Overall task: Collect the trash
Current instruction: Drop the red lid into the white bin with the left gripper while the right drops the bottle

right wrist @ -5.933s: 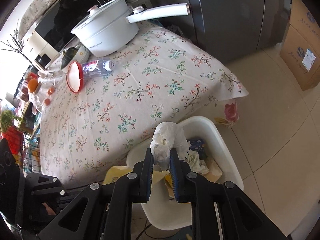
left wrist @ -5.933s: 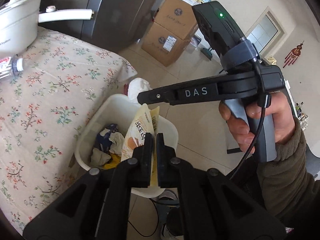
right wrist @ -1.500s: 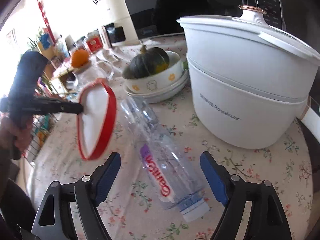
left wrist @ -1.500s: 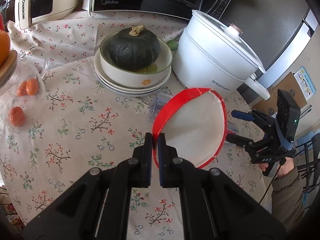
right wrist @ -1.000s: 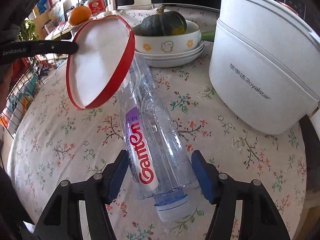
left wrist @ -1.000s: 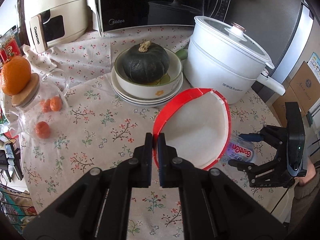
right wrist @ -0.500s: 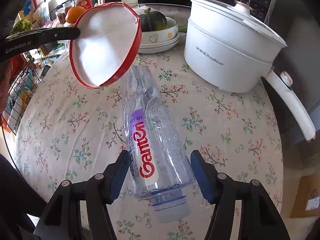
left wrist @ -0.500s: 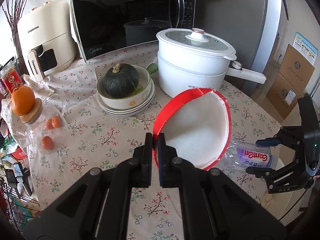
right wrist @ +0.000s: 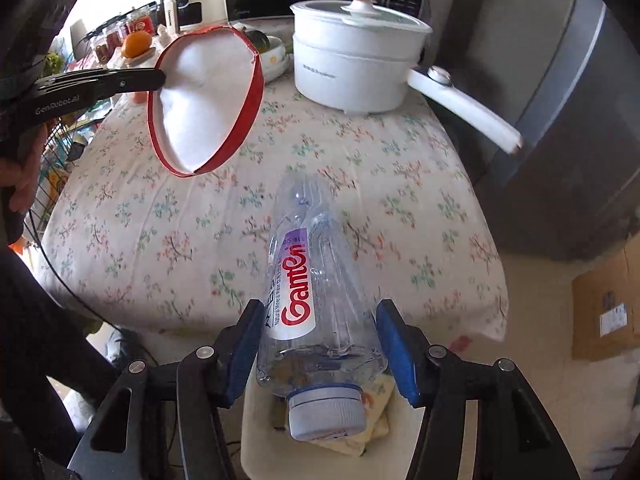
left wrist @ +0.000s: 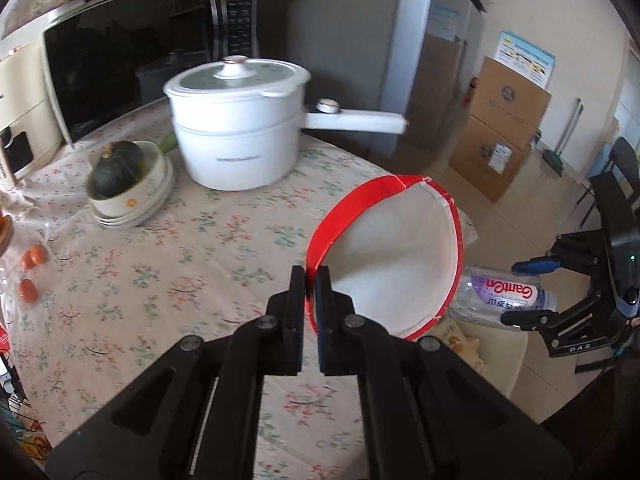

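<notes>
Red-rimmed and white inside, the paper bowl [left wrist: 392, 256] hangs pinched by its rim in the left gripper [left wrist: 310, 284], whose jaws stand almost together with only the thin rim between them. In this left wrist view the bowl is held up over the floral tablecloth [left wrist: 160, 280], near the table's edge. Off to the right, the right gripper [left wrist: 532, 292] carries the clear plastic bottle [left wrist: 504, 296] crosswise, and a pale bin [left wrist: 500, 356] shows partly beneath both.

From the right wrist view, the bottle [right wrist: 316, 292] lies along the fingers, cap toward the camera and base pointing away over the table. The right gripper [right wrist: 320, 344] has its blue pads spread fairly wide, one against each side of the bottle's body. Directly under the capped end sits the bin [right wrist: 256, 432], already holding some yellowish wrappers. The bowl [right wrist: 204, 100] is higher and further left, above the cloth.

So the right hand looks nearer the drop: its load seems already over the opening, while the bowl probably needs carrying back toward the bin.
</notes>
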`<state>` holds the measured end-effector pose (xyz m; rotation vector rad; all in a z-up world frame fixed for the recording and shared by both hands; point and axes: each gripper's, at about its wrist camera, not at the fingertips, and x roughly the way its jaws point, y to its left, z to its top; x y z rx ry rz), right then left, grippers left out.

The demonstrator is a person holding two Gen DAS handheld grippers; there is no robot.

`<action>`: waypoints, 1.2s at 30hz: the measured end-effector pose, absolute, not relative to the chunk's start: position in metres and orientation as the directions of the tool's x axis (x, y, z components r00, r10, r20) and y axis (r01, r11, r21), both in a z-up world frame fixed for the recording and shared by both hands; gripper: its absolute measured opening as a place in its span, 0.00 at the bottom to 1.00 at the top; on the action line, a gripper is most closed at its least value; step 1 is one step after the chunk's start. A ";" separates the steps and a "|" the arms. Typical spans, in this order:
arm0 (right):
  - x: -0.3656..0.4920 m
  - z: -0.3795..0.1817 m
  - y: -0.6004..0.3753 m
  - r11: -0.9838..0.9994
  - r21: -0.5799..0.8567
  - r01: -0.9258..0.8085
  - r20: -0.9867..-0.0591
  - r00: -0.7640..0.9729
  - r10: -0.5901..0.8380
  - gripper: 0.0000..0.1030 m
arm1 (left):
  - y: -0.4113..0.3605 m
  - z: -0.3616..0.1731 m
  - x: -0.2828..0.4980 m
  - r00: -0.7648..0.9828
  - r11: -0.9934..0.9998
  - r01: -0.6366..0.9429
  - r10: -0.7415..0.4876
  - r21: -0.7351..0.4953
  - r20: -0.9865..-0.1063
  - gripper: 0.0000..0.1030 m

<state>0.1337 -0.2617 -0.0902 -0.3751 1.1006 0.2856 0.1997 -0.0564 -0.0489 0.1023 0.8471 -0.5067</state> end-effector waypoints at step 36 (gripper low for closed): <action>0.068 -0.144 -0.315 0.840 -0.326 -0.435 -0.934 0.286 -0.214 0.58 | -0.204 -0.135 0.124 0.295 0.704 0.706 -0.390 -0.076 -0.872 0.31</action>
